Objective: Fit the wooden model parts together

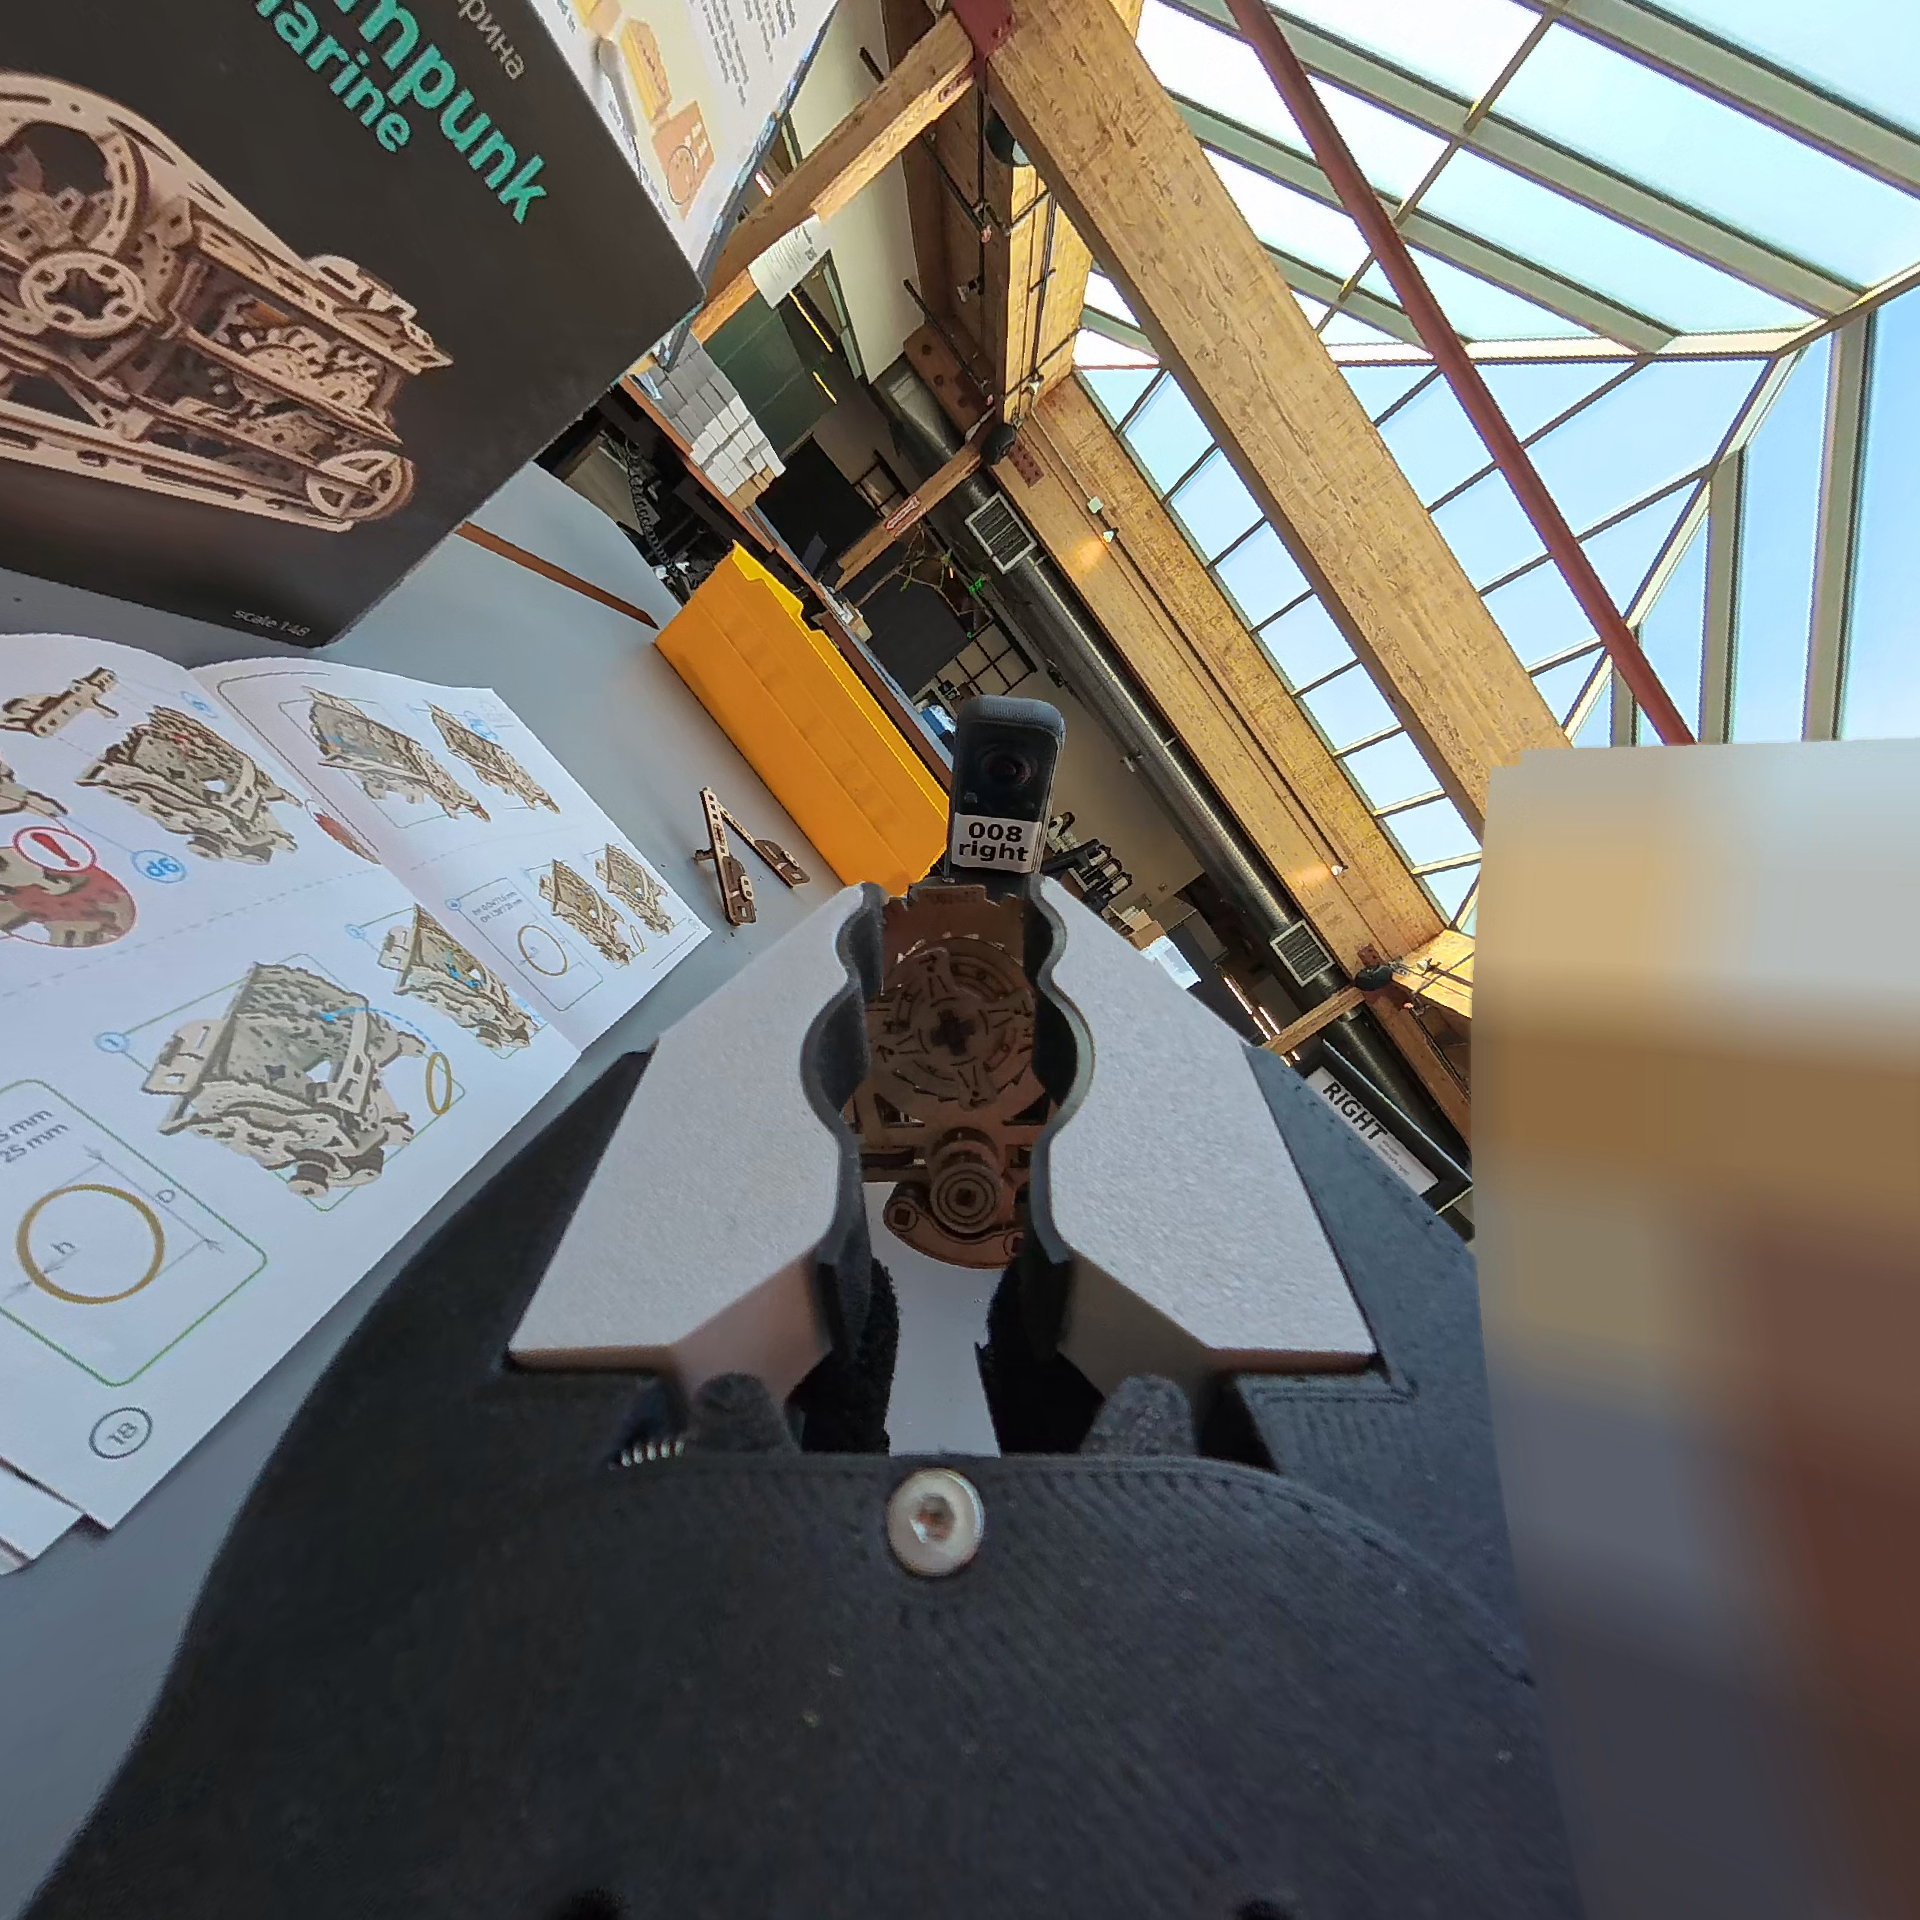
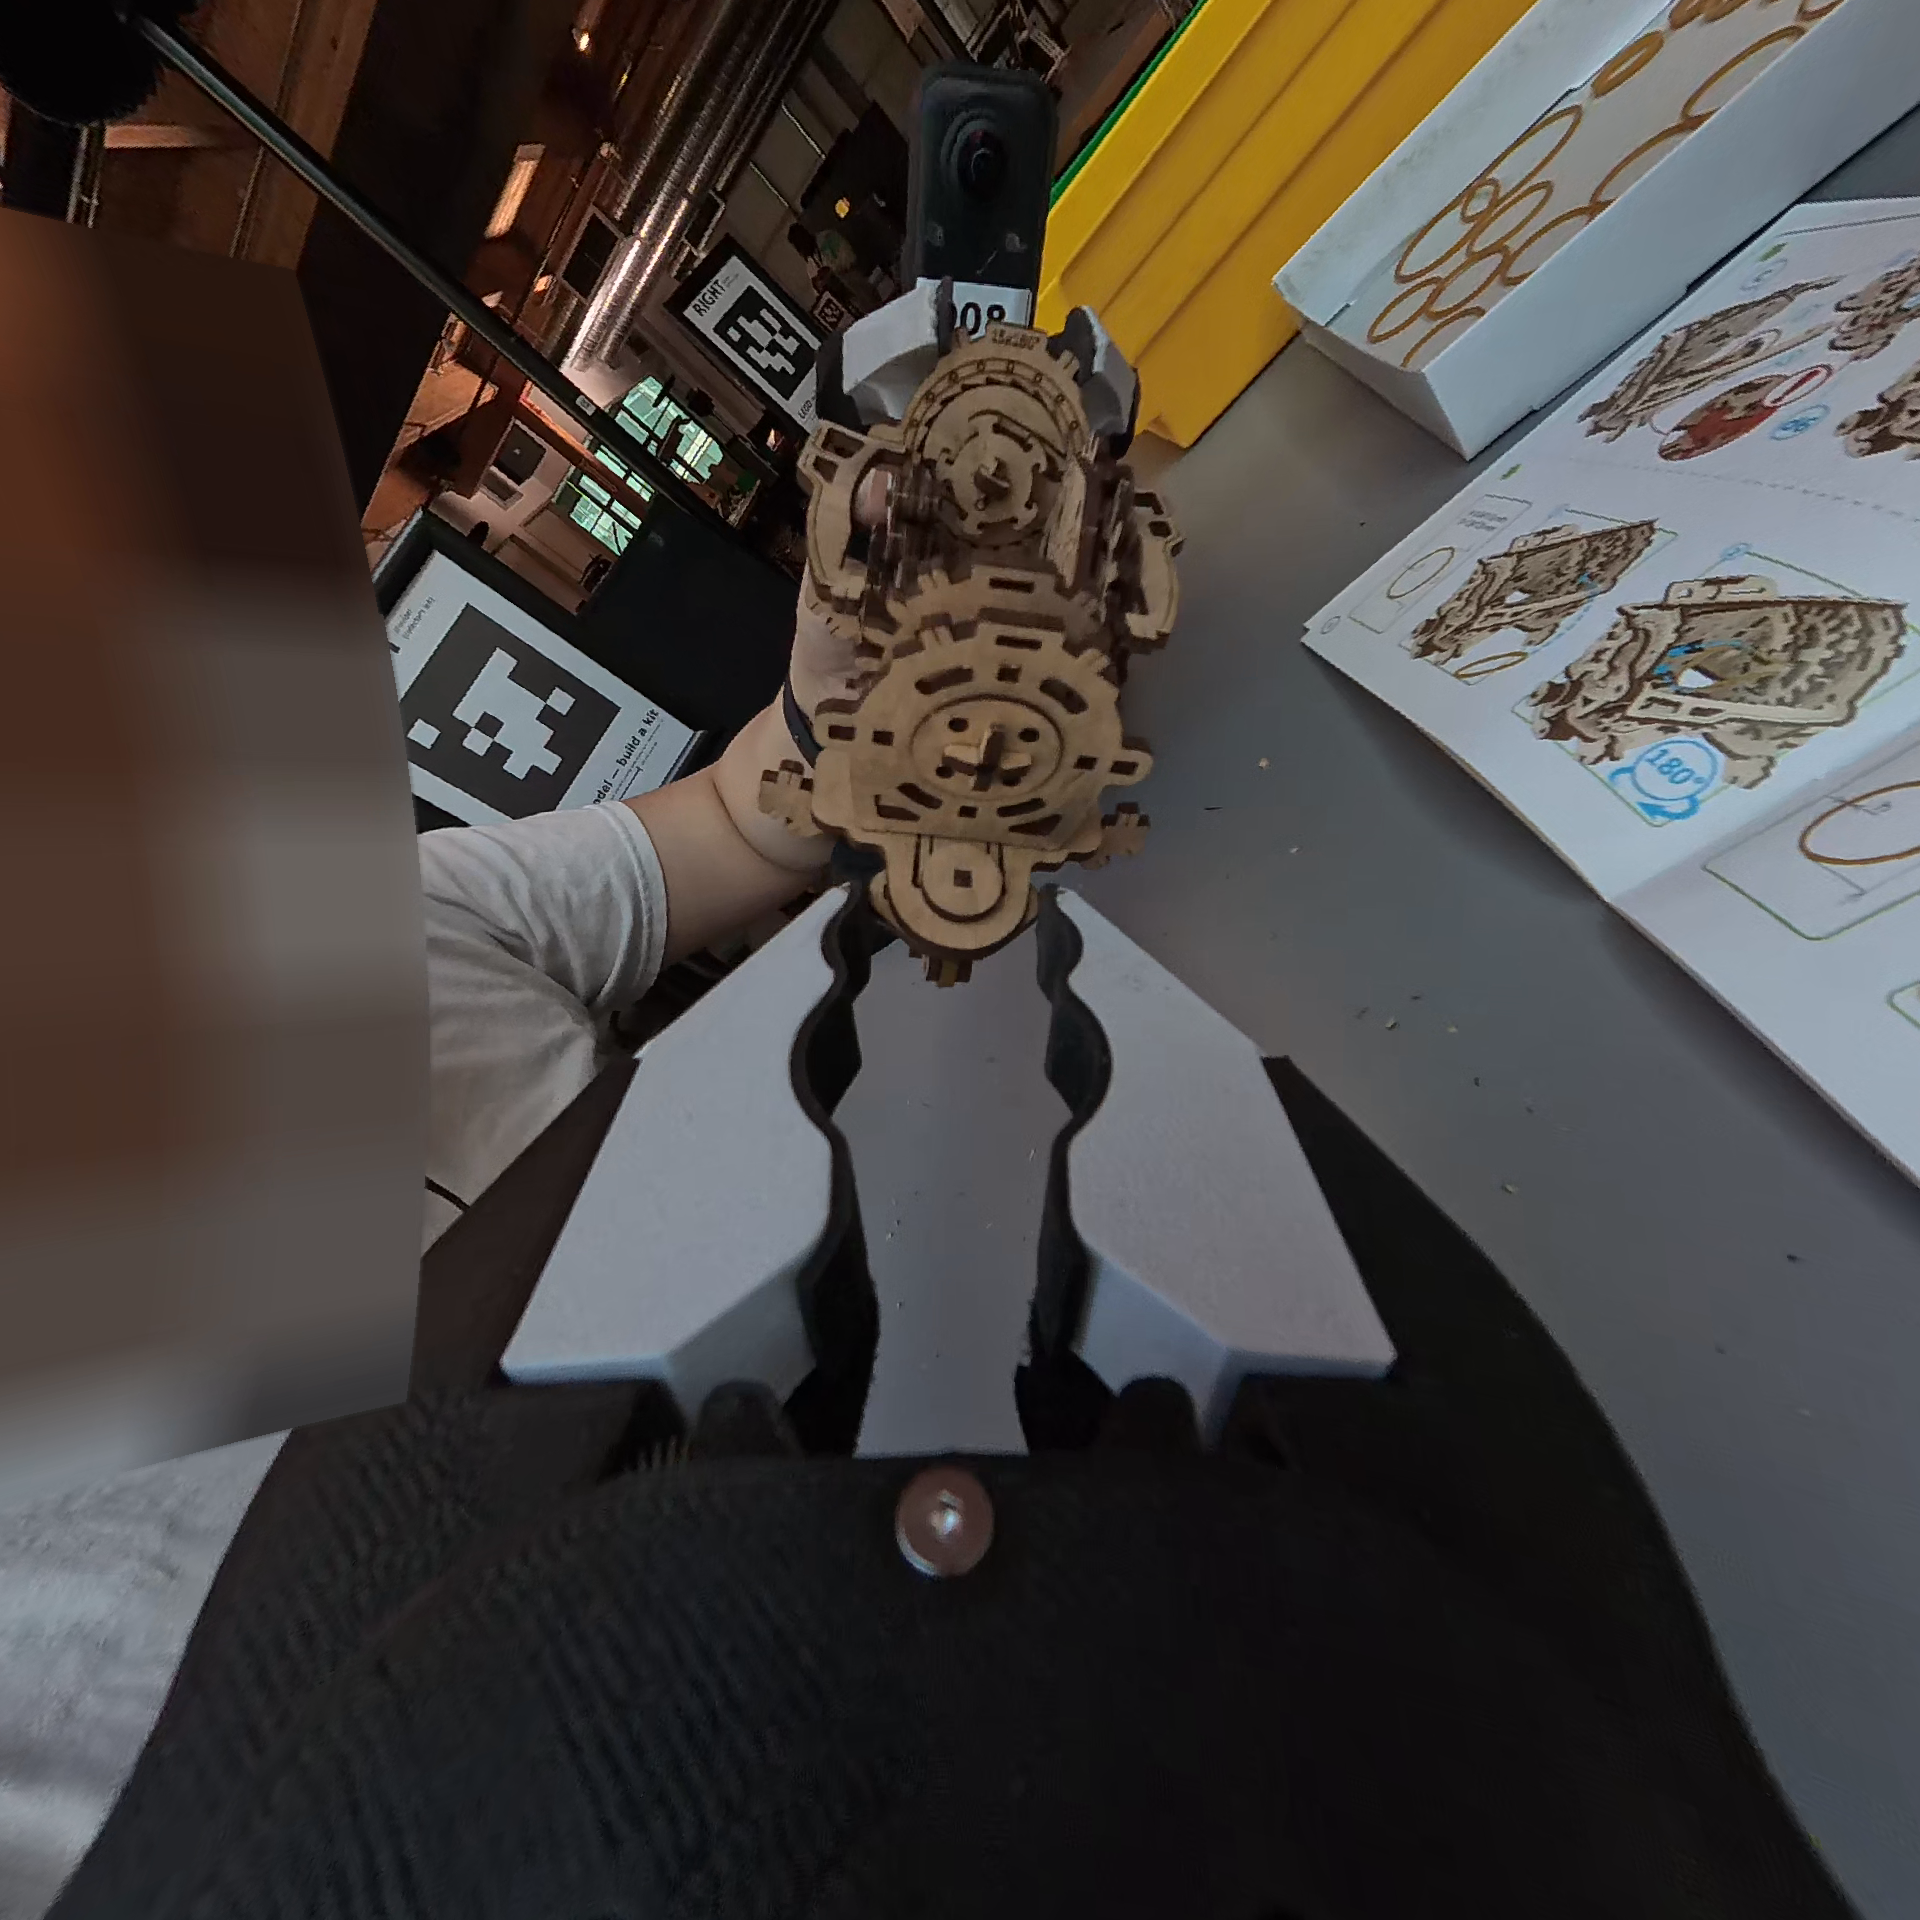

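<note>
A wooden model assembly point(image 2: 977, 644) of laser-cut gears and plates is held in the air between both grippers. My left gripper point(image 1: 951, 935) is shut on one end of it point(image 1: 951, 1049); its white fingers point(image 2: 883, 353) show at the far end in the right wrist view. My right gripper point(image 2: 951, 940) has its tips closed on the small rounded lobe at the near end of the assembly. The right gripper's camera point(image 1: 1003, 769) shows just behind the assembly in the left wrist view.
On the grey table point(image 2: 1403, 1039) lie an open instruction booklet point(image 1: 260, 987) point(image 2: 1662, 675), the dark kit box point(image 1: 312, 260), a loose wooden part point(image 1: 738, 852), a yellow bin point(image 1: 800, 727) point(image 2: 1195, 208) and a white tray of rubber rings point(image 2: 1558, 208). A white-sleeved arm point(image 2: 540, 904) is at left. Some 11 centimeters of space lies between my two pairs of fingers.
</note>
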Action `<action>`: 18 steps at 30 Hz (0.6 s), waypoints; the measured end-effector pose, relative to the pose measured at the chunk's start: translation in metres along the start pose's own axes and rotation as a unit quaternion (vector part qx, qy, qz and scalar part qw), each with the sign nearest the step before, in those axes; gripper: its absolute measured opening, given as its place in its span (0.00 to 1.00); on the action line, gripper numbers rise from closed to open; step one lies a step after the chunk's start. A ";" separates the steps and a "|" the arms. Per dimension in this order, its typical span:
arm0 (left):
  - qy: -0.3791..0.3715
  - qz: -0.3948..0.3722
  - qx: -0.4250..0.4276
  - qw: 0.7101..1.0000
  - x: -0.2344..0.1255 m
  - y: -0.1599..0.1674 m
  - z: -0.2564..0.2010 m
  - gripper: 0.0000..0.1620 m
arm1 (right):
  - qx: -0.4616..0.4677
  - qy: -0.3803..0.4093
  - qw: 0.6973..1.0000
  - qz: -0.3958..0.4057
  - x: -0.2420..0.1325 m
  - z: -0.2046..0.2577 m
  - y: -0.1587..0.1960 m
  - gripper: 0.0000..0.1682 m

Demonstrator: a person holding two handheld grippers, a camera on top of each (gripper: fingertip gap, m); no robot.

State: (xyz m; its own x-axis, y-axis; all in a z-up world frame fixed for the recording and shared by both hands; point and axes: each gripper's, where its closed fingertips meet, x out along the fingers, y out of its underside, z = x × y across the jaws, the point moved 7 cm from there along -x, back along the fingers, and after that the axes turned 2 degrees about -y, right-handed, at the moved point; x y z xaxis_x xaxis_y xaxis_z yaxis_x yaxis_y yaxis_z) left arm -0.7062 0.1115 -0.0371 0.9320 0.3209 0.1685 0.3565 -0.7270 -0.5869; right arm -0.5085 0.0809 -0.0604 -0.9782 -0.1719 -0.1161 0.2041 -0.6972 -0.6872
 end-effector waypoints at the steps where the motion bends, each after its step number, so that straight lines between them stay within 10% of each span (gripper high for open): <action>1: 0.001 -0.001 0.000 1.000 0.000 0.000 0.000 0.15 | -0.002 0.003 1.000 0.001 0.000 0.000 0.000 0.18; 18: 0.032 0.041 0.081 0.995 0.004 0.000 -0.010 0.15 | -0.074 0.038 0.996 0.029 -0.003 0.006 0.000 0.18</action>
State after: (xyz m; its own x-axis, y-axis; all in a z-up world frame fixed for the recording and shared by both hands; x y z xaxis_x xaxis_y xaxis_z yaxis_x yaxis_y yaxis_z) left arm -0.7021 0.1066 -0.0281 0.9614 0.2219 0.1627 0.2695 -0.6396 -0.7199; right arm -0.5055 0.0769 -0.0554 -0.9662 -0.1514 -0.2086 0.2577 -0.5762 -0.7756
